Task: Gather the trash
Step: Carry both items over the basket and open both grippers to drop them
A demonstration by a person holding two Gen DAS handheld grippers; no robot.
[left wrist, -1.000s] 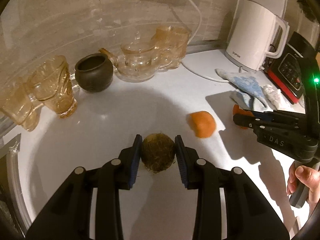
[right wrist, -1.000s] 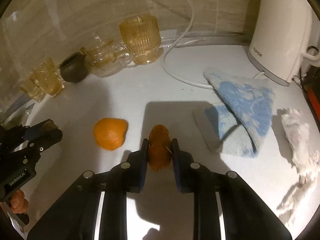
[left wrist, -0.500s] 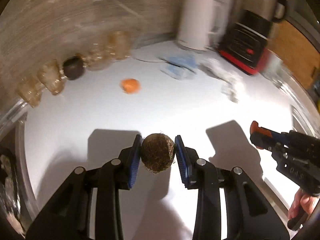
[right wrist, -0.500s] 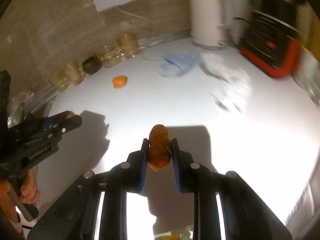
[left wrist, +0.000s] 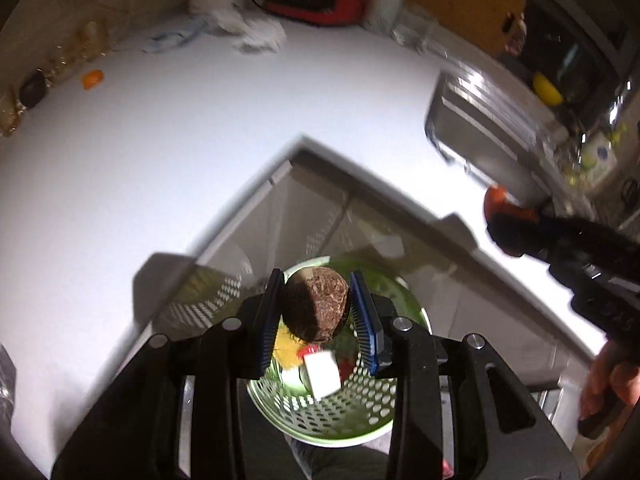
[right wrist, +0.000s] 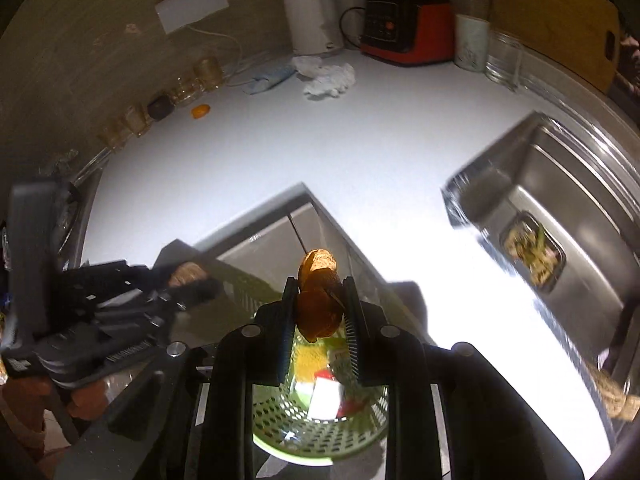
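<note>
My left gripper (left wrist: 316, 306) is shut on a brown fibrous ball (left wrist: 314, 306) and hangs over a green perforated bin (left wrist: 332, 416) that stands below the inner corner of the white counter (left wrist: 160, 160). Yellow, red and white scraps lie in the bin. My right gripper (right wrist: 318, 304) is shut on a piece of orange peel (right wrist: 318, 300), over the same green bin (right wrist: 320, 432). Each gripper shows at the side of the other's view, held by a hand. An orange peel piece (right wrist: 200, 111) lies far back on the counter by the glassware.
A steel sink (right wrist: 560, 208) with a food container (right wrist: 534, 258) in it lies to the right. At the back stand a white kettle (right wrist: 310, 12), a red and black appliance (right wrist: 404, 24), crumpled paper (right wrist: 328, 78), a blue cloth (right wrist: 268, 78) and glass cups (right wrist: 192, 80).
Both grippers have swung back from the far counter by the glassware, past the counter's corner, to above the green bin. Each keeps its grip on its piece.
</note>
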